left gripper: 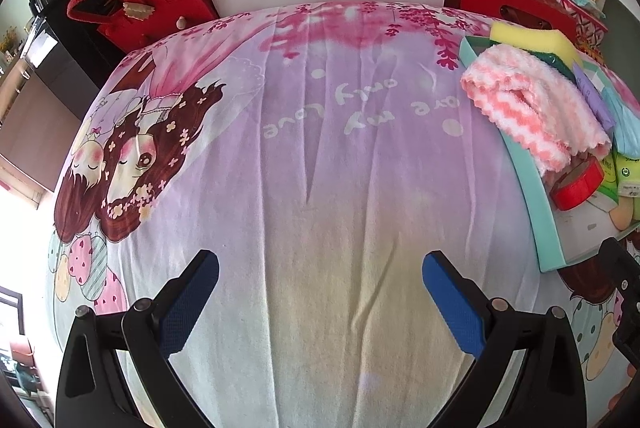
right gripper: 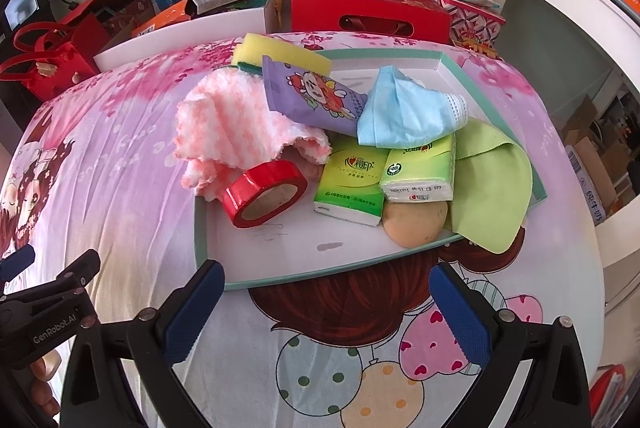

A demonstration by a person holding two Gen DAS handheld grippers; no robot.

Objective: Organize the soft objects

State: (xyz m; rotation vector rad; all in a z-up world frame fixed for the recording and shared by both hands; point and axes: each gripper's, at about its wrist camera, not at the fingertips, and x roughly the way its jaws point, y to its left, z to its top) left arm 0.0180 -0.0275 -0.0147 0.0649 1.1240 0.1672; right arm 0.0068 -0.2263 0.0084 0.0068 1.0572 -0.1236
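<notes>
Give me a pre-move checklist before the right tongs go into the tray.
1. Right tongs open and empty: ok.
2. Left tongs open, empty, over bare cloth away from the tray: ok.
3. Path to the tray's near edge clear: ok.
4. Tape roll loose at the front, leaning on the pink towel: ok.
5. Soft items separable: not ok; mask lies over the purple pack and tissue packs.
6. What lies under the green cloth: cannot tell.

Printed cloth [left gripper: 312,155] left of the tray [right gripper: 200,228] lies bare; red boxes [right gripper: 360,7] wall the far edge.
</notes>
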